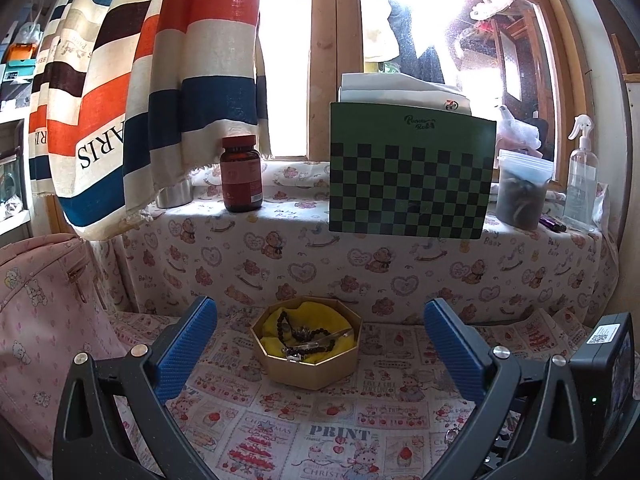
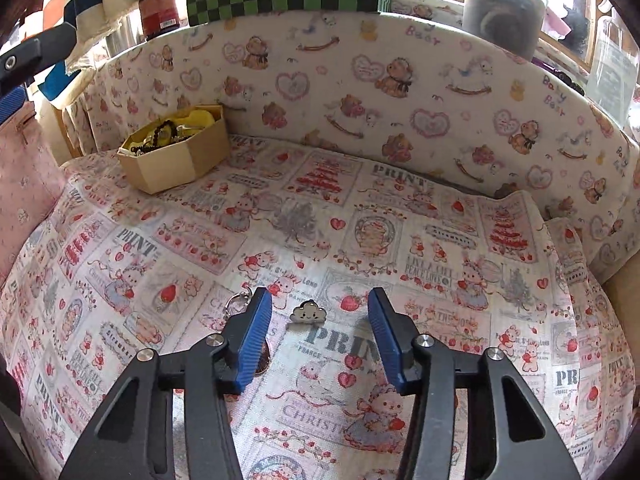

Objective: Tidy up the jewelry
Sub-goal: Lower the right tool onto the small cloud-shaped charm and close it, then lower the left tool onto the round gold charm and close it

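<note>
Right gripper [image 2: 320, 316] gapes empty around small white cloud-shaped charm [image 2: 308, 311] — unboxed, well apart from octagonal cardboard box [image 2: 176, 160] holding dark beads; left gripper [image 1: 320, 336] wide, empty.

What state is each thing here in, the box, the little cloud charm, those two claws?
Octagonal box: lidless, holding beads on yellow cloth.
Cloud charm: flat on the tablecloth, ungripped.
Left gripper: open, empty.
Right gripper: open, straddling the charm.
Brown bottle: upright, capped.
</note>
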Tool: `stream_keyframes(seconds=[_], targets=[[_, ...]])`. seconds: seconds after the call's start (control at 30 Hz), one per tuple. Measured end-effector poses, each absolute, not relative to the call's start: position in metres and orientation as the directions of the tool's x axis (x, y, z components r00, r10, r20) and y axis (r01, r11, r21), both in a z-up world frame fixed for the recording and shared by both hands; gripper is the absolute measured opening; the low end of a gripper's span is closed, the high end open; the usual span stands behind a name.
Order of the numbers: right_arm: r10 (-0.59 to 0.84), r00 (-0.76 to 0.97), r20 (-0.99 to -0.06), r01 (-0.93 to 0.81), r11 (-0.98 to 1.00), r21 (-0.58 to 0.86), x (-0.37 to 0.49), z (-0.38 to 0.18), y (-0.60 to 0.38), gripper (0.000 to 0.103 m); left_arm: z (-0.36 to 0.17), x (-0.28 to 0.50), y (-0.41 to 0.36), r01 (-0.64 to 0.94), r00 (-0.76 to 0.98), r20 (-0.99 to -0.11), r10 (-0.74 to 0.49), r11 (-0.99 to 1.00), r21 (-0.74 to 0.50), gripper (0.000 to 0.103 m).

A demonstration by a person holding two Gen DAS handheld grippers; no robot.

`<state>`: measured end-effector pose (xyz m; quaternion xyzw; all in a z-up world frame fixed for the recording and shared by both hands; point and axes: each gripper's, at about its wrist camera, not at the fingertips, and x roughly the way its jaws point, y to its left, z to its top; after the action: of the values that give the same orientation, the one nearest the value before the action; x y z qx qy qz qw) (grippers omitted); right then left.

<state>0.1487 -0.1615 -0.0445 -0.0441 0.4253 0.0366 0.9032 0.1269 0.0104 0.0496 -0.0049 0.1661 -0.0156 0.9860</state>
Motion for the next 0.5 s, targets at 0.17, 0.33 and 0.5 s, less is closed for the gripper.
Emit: stream_keyframes(seconds=[0.17,0.33,0.5], targets=[[0.019,0.628,-0.778,-0.11,0.992,-0.065,0.15,-0.048,-0.16,0.028,0.05,0.126,0.009,0.037,0.945,-0.326,-0.038,0.999,-0.011,0.102],[0.043,0.621,-0.782,-0.11,0.993,-0.033,0.149,-0.044,-0.166,0.021,0.05,0.126,0.008,0.04,0.943,-0.331,-0.041,0.999,-0.011,0.102],[0.077,0.683,-0.727,-0.069,0.997,0.041,0.141,-0.016,-0.185,0.021,0.046,0.129,0.004,0.049,0.936,-0.35,-0.045,0.999,0.001,0.102]])
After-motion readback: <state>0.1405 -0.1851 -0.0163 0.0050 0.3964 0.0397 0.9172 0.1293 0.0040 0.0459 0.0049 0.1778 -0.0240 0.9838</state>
